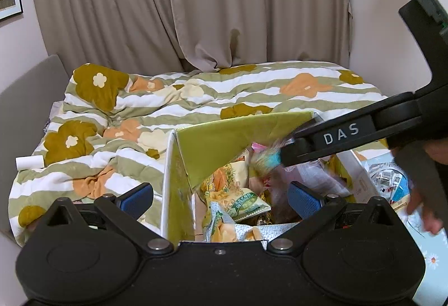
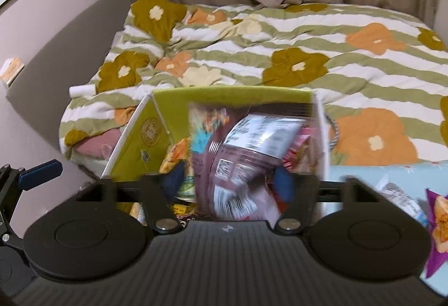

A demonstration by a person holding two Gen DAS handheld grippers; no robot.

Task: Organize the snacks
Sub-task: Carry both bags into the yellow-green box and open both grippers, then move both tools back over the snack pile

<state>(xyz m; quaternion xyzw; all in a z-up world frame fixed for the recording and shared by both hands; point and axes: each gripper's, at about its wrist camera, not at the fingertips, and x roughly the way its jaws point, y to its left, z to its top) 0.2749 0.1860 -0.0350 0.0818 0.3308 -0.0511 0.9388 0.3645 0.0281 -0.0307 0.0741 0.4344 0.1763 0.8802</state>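
A green cardboard box [image 1: 212,138] with white outer walls stands open in front of the bed, with several snack packets [image 1: 238,194] inside. My left gripper [image 1: 221,196] is open and empty, its jaws astride the box's near left corner. My right gripper [image 2: 228,182] is over the box [image 2: 173,107] with a maroon snack bag [image 2: 238,163] between its jaws; the bag is blurred and hangs into the box. In the left wrist view the right gripper [image 1: 282,157] reaches in from the right with the blurred bag's end [image 1: 266,160] at its tips.
A bed with a floral striped duvet [image 1: 196,98] lies behind the box, curtains beyond it. More packets [image 1: 389,180] lie on a light blue cloth to the right. A purple and orange packet [image 2: 439,224] lies at the right edge. A white roll [image 1: 29,161] sits on the duvet's left.
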